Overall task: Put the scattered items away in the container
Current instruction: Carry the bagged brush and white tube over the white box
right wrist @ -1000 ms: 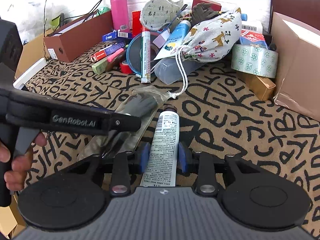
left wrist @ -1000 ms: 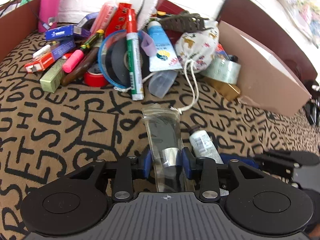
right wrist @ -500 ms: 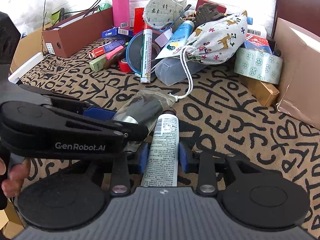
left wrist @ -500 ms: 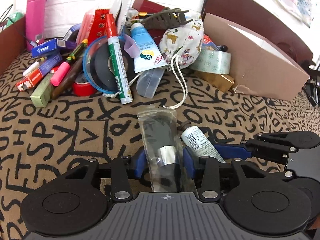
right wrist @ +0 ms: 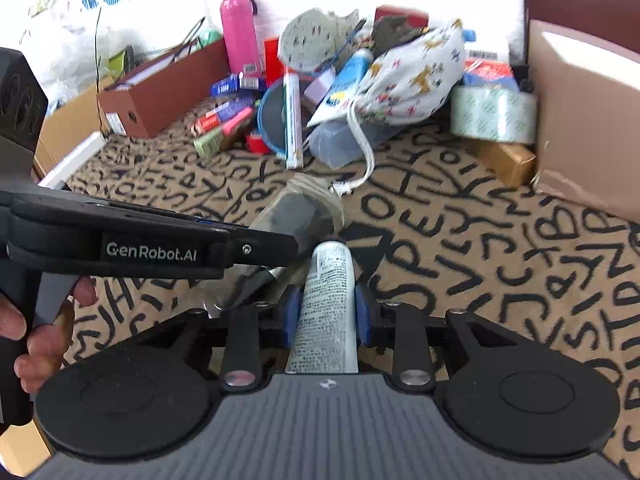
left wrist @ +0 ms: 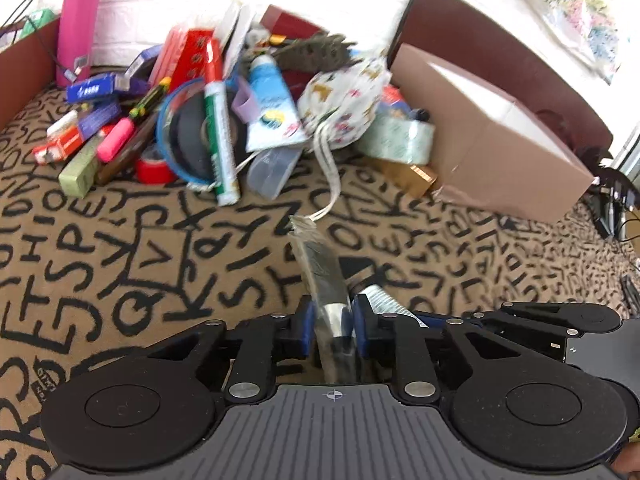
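A clear plastic packet (left wrist: 320,264) with a dark thing inside stands on edge between the blue pads of my left gripper (left wrist: 332,328); the jaws are closing and the pads press on it. Just right of it, a white printed tube (right wrist: 328,300) lies along the jaws of my right gripper (right wrist: 326,312), which are closing with both pads against its sides. The right wrist view shows the packet (right wrist: 300,212) sticking out past the left gripper's black finger (right wrist: 260,246). A brown cardboard box (left wrist: 500,152) stands at the far right of the lettered cloth (left wrist: 120,264).
A pile lies along the back: pink bottle (left wrist: 78,20), green-and-red marker (left wrist: 218,120), blue tape ring (left wrist: 176,136), drawstring pouch (left wrist: 344,108), patterned tape roll (left wrist: 400,138), gold box (left wrist: 412,178), small packs. A brown open box (right wrist: 160,88) stands at the left. A hand (right wrist: 40,340) holds the left gripper's handle.
The left jaws widened briefly, then squeezed in on the packet, which now stands narrow and edge-on. The right jaws have drawn in onto the tube. Both grippers shifted slightly.
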Demonstrator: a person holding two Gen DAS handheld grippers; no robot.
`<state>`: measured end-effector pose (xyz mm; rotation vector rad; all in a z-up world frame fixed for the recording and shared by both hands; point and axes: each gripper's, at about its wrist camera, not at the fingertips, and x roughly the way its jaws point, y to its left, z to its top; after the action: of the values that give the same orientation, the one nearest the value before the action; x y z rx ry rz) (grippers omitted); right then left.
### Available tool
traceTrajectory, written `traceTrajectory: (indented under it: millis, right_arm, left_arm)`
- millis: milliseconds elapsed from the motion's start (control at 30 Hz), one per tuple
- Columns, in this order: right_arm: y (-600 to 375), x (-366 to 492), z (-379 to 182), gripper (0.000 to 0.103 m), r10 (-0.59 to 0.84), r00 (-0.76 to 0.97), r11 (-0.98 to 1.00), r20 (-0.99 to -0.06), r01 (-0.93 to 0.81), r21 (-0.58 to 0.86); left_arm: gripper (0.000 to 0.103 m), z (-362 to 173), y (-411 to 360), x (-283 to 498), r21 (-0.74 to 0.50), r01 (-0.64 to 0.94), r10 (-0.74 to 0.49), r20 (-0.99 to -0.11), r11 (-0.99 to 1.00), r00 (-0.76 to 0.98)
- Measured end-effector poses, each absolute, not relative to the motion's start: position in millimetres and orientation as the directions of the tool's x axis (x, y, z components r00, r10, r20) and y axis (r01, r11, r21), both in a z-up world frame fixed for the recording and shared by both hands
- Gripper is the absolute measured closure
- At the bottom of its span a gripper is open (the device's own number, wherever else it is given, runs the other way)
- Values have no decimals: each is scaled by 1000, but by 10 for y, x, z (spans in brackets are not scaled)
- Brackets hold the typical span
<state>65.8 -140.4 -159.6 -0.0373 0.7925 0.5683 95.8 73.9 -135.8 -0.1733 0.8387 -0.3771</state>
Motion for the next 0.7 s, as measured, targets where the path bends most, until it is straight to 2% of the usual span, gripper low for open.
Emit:
traceTrajectory:
  millis: [33, 67, 200, 367, 500, 533, 700]
  right_arm:
    - [-1425, 657, -1563, 85, 473, 565, 848, -676, -500, 176]
    - [-1449, 668, -1534, 89, 477, 567, 847, -672, -501, 179]
    - [-1485, 731, -1575, 88, 466, 543, 846, -699, -504, 174]
    - [-1485, 757, -1706, 87, 460, 503, 844, -731, -502, 186]
    - [-1477, 767, -1760, 87, 468, 509, 845, -723, -498, 196]
    - [-1480, 779, -1766, 87, 470, 508, 845, -722, -496, 201]
    - [-1526, 816, -1748, 87, 492, 501, 841, -712, -484, 241]
  left_arm:
    - [90, -1332, 704, 969, -298, 273, -404, -688, 915, 603]
    - [90, -1312, 669, 983, -292, 279, -404, -689, 915, 602]
    - [89, -1324, 553, 1019, -250, 312, -393, -704, 917, 591]
    - [64, -1428, 548, 1073, -228, 309, -369, -747, 923, 553]
    - [69, -1524, 528, 1069, -222, 307, -364, -748, 926, 555]
    - [76, -1516, 532, 1078, -225, 304, -364, -749, 926, 554]
    - [81, -1462, 547, 1099, -268, 279, -382, -744, 922, 548]
